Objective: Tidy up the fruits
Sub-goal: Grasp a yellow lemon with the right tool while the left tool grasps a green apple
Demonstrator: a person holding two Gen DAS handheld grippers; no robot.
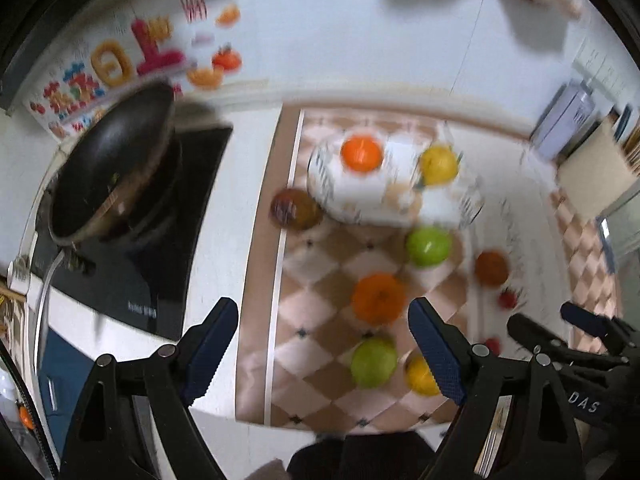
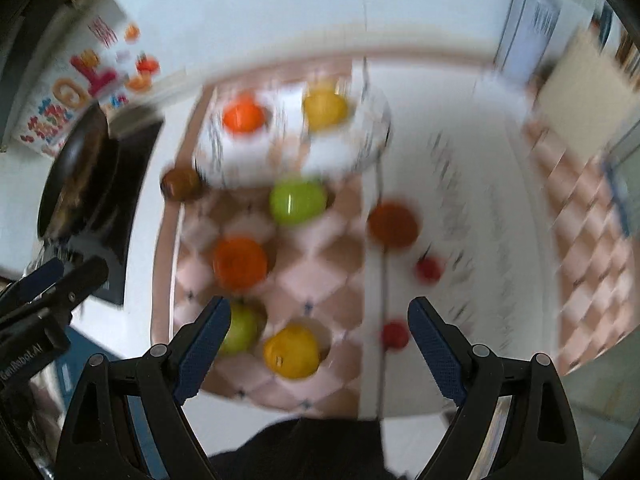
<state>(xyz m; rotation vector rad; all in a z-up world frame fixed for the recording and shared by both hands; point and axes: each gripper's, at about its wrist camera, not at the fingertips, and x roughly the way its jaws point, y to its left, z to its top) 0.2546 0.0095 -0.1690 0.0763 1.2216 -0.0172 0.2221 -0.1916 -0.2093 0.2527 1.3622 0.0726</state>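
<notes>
Right wrist view: my right fingers (image 2: 316, 344) spread wide, holding nothing, hovering over the yellow fruit (image 2: 292, 352) at 6 o'clock, likely first pick. Left fingers (image 1: 324, 348) also wide and empty above the orange fruit (image 1: 378, 298). Loose fruit scattered on the counter (image 2: 460, 128); bowl (image 2: 368, 152) at 12 o'clock already holds two, so it's probably the target.

The left claw (image 1: 322, 342) and right claw (image 2: 318, 340) both gape wide, side by side, holding nothing.
</notes>
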